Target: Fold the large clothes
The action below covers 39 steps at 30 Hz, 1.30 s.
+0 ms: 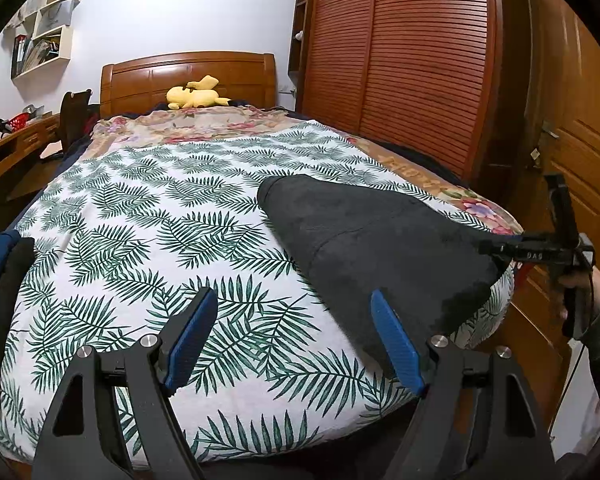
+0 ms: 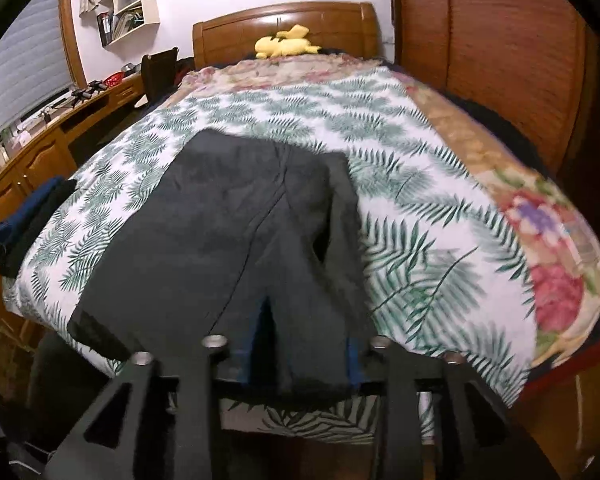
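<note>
Black garment (image 2: 240,240) on bed (image 1: 140,208). Left gripper (image 1: 294,316) wide open, empty. Right gripper (image 2: 300,356) part-open around hem.

We stand in a home bedroom, bed (image 1: 180,200) ahead, wooden headboard (image 1: 188,76) at twelve o'clock, louvred wardrobe (image 1: 400,60) at two, wall shelves (image 1: 44,32) at ten.

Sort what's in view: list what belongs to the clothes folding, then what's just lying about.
Belongs to the job:
- black garment spread on the leaf-print sheet
- left gripper, jaws open, empty
- right gripper, garment edge between its jaws
- dark blue and black clothes at the bed's left edge

Lying about:
- yellow plush toy
- wall shelves
- desk
</note>
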Available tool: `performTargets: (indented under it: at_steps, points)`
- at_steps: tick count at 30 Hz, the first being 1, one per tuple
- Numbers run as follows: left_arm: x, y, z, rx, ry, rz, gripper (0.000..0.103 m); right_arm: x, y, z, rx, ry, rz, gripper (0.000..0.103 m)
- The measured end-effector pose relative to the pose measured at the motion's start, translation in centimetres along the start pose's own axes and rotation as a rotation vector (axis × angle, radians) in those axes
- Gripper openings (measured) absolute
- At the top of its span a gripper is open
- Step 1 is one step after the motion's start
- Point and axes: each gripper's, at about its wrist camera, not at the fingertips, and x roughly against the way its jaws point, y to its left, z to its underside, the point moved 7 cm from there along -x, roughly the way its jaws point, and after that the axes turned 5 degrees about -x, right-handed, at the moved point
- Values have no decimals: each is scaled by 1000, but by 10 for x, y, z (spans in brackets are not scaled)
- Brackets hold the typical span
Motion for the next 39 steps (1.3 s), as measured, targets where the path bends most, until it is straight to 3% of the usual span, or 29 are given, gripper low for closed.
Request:
performTargets:
  at_steps: [3,10,14,20,23,28,32,36,39]
  points:
    - [0,0,0,0,-1,2,80,16,5,-14,21,-59,10,58]
    - [-2,-1,1,3,-1,6,80,16,39,-22,91,-80,-96,58]
    - [-4,-3,2,1,7,6,80,-12,48,-20,102,-56,-129,58]
    - [-6,-3,4,-3,14,7,80,-73,33,7,82,76,-118,58]
    - [-10,-3,4,-1,19,6,80,-88,23,24,51,46,-160,58]
    - [-15,-6,6,-5,31,8,80,-80,15,22,44,43,-150,58]
    - [-16,-10,7,-12,33,14,80,-47,5,28,28,13,-127,58]
    - [-19,-13,9,-12,37,18,80,-22,-5,47,4,-3,-134,58]
    - [-21,-15,9,-10,41,23,80,-30,-8,62,-18,29,-138,58]
